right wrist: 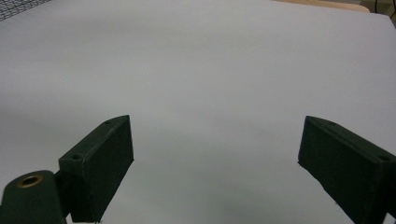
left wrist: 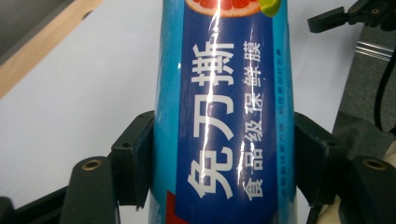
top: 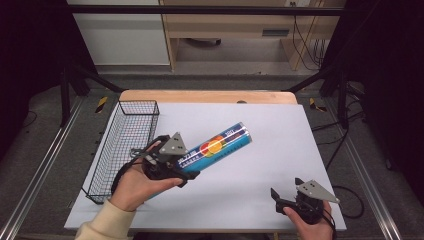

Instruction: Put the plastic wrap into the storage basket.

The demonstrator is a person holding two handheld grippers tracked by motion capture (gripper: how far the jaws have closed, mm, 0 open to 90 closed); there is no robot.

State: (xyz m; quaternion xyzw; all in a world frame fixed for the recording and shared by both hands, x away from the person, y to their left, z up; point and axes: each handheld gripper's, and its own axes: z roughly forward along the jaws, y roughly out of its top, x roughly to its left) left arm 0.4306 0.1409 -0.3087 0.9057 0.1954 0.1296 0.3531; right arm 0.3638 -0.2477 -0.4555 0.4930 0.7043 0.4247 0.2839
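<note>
the worktop carries a wire basket along its left edge. beside the basket, the left hand is raised off the surface, its left gripper clamped on the near end of a blue cling-film roll that slants up toward the far right. at the near right corner the right hand rests low, its right gripper spread wide, nothing between the jaws.

Blue roll: glossy plastic film wrap, smooth, strong glare. Basket: thin black metal wire mesh. Table: matt white top, wood edge. Gripper pads: matt black.
</note>
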